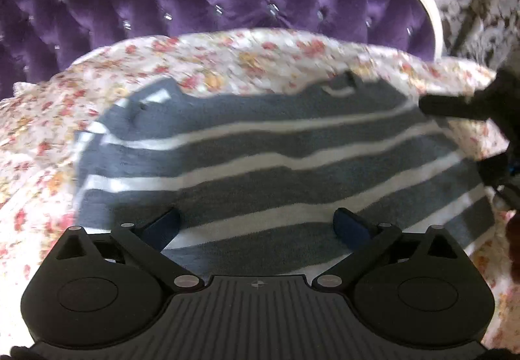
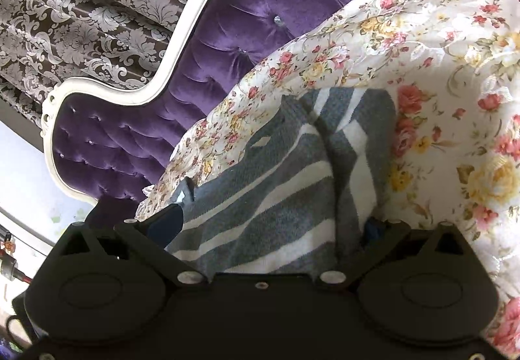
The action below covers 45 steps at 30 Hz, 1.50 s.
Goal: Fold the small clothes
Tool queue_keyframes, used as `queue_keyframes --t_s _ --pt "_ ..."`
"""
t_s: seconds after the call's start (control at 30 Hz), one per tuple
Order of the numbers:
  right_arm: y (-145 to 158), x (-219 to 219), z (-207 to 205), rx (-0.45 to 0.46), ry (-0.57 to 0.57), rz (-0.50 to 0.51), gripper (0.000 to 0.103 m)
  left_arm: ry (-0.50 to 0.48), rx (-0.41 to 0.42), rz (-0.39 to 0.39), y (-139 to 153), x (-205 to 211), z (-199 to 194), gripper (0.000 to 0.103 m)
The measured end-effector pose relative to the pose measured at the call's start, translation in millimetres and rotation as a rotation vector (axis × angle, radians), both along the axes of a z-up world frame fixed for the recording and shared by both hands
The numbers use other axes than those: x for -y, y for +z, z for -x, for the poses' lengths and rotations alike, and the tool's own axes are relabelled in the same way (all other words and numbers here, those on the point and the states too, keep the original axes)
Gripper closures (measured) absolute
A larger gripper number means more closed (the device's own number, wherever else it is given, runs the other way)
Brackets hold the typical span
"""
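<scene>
A small grey sweater with white stripes (image 1: 276,161) lies spread on a floral bedsheet (image 1: 227,61). My left gripper (image 1: 256,226) is open just above the sweater's near part, its blue-padded fingers (image 1: 162,226) wide apart. My right gripper (image 2: 273,223) is open over the sweater (image 2: 276,197), with cloth between its fingers; its right finger is mostly hidden by a fold. It shows as a dark shape at the sweater's right edge in the left wrist view (image 1: 455,106).
A purple tufted headboard (image 1: 227,6) with a white frame (image 2: 162,80) stands behind the bed. Patterned brown and silver curtains (image 2: 81,2) hang behind it. Floral sheet surrounds the sweater on all sides.
</scene>
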State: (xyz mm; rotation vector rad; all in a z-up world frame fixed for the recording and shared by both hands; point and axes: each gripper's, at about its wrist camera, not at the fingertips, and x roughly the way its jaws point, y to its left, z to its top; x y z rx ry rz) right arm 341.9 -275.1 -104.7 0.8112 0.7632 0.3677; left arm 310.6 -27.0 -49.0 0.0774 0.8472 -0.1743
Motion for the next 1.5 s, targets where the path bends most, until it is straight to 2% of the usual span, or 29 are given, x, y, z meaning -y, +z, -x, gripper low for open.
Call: queue_keyframes --t_s 0.13,0.23,0.37,0.4,0.47,0.53,0.63,0.7,0.8,0.97,1.1,1.23,1.37,1.5 --pt "1.4 0.5 -3.3 -0.028 -0.007 -0.002 0.0 0.052 0.034 -0.001 19.3 -21.3 12.9 0.001" --pt "2.4 1.1 -6.2 -0.046 0.008 0.001 0.0 0.071 0.019 -0.002 24.6 -41.4 20.0 0.001" --pt "0.3 4.4 -3.5 -0.027 0.022 -0.005 0.001 0.109 -0.027 -0.009 20.6 -71.6 25.9 0.001" --pt "0.8 4.4 -2.2 -0.026 0.013 0.009 0.006 0.12 -0.048 -0.007 17.7 -79.9 26.0 0.001" --pt "1.6 3.3 -0.2 -0.027 0.0 0.062 0.025 0.136 -0.07 0.012 13.6 -95.4 26.2 0.001" --pt "0.3 1.7 1.0 -0.033 -0.014 0.122 0.051 0.162 -0.083 0.027 11.0 -107.8 24.9 0.001" --pt "-0.1 1.1 2.7 -0.033 -0.029 0.173 0.072 0.192 -0.108 0.041 11.1 -122.9 22.7 0.002" --pt "4.8 -2.6 4.5 -0.019 -0.023 0.222 0.077 0.194 -0.109 0.048 12.9 -128.8 21.6 0.002" --pt "15.2 -9.6 6.1 -0.008 -0.031 0.281 0.079 0.199 -0.124 0.074 14.5 -135.2 19.5 0.002" --pt "50.3 -33.5 3.0 0.007 -0.04 0.411 0.079 0.207 -0.13 0.05 16.6 -137.8 20.8 0.002" --pt "89.4 -69.0 -3.9 0.028 -0.005 0.534 0.079 0.215 -0.134 0.072 21.6 -145.4 20.9 0.002" --pt "118.8 -113.1 -11.6 0.062 0.059 0.616 0.08 0.239 -0.13 0.083 27.8 -156.5 20.7 0.002" --pt "131.8 -170.5 -21.1 0.097 0.159 0.673 0.08 0.27 -0.124 0.118 35.8 -172.8 23.1 0.002" --pt "123.6 -228.3 -28.3 0.106 0.258 0.704 0.08 0.303 -0.116 0.132 40.5 -186.5 24.1 0.002"
